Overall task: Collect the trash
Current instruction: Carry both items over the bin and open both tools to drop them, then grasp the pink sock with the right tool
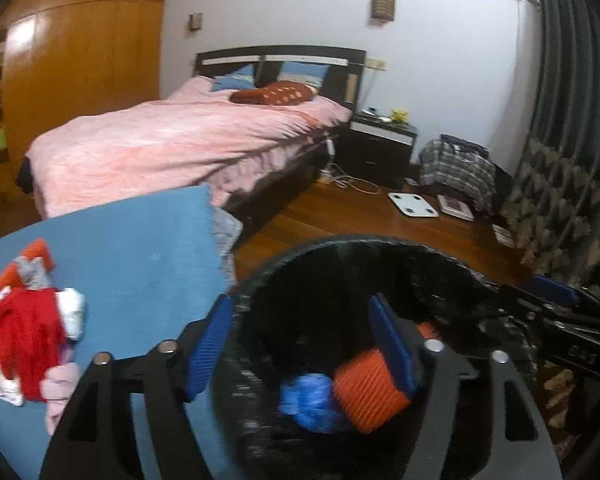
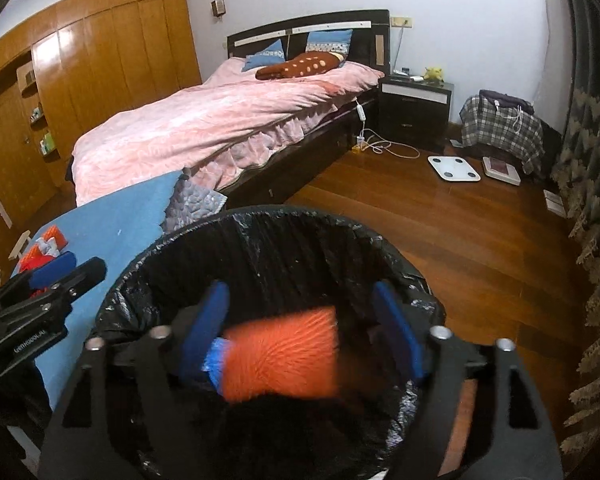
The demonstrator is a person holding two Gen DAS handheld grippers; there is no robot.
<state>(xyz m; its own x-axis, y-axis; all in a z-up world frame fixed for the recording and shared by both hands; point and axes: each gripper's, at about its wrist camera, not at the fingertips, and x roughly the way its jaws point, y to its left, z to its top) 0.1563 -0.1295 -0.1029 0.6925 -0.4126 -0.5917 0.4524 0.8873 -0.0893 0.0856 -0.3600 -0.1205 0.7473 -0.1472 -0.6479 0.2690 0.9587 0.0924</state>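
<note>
Left wrist: red trash pile (image 1: pixel 24 344) (clearer than right's).

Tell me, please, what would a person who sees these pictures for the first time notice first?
First, the black-lined trash bin in the foreground, with an orange package and a blue crumpled bag inside, under both open grippers. Next, the heap of red and white trash on the blue table cover to the left of the bin. Behind stands the bed with a pink quilt.
</note>
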